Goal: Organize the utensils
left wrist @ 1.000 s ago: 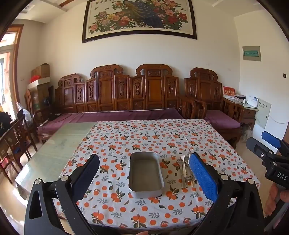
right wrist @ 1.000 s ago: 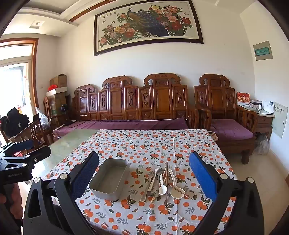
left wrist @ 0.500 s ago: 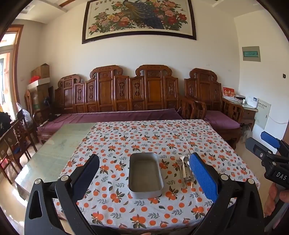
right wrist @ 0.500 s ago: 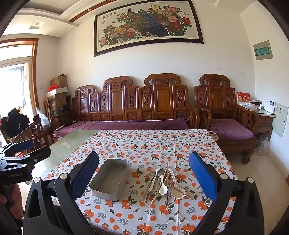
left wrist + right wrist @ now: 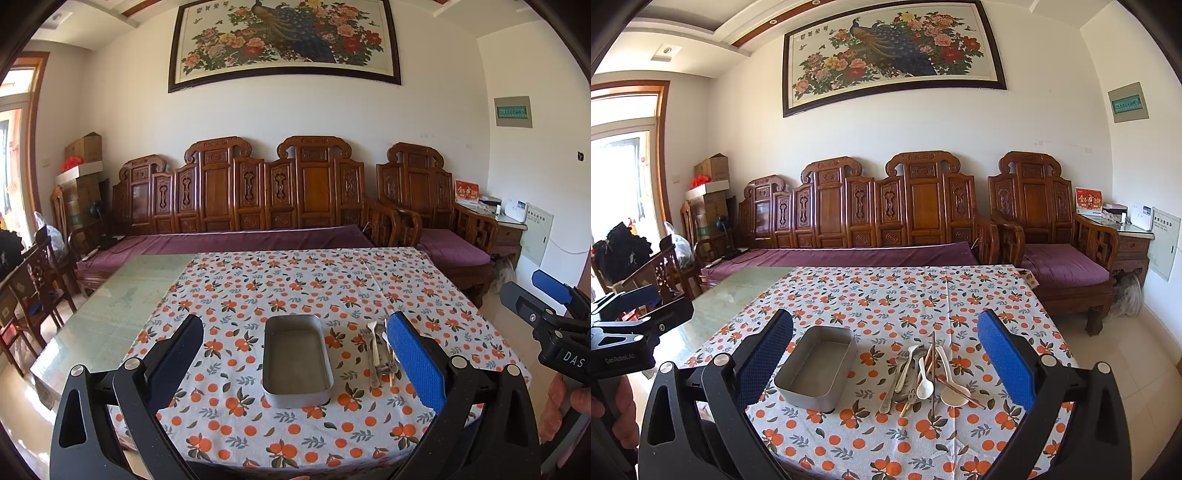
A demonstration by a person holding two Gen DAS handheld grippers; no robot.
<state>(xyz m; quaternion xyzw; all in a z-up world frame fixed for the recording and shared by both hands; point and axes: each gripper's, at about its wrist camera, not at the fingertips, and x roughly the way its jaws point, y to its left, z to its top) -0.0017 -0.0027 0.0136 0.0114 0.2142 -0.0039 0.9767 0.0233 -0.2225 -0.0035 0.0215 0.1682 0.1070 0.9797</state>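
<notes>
An empty grey metal tray [image 5: 296, 360] lies on the orange-patterned tablecloth [image 5: 295, 280]; it also shows in the right wrist view [image 5: 816, 366]. A pile of utensils [image 5: 925, 373], spoons, forks and chopsticks, lies just right of the tray; in the left wrist view the utensils [image 5: 376, 350] are partly hidden behind the right finger. My left gripper [image 5: 295, 365] is open and empty, held above the table's near edge, facing the tray. My right gripper [image 5: 886, 363] is open and empty, facing the tray and pile.
Bare glass tabletop [image 5: 122, 295] lies left of the cloth. A carved wooden sofa [image 5: 258, 206] with purple cushions stands behind the table. Wooden chairs [image 5: 33, 280] stand at the left. The other gripper [image 5: 554, 325] shows at the right edge, and at the left edge [image 5: 631, 328] in the right view.
Both grippers have risen and edged slightly forward over the near table edge. Nothing on the table has moved.
</notes>
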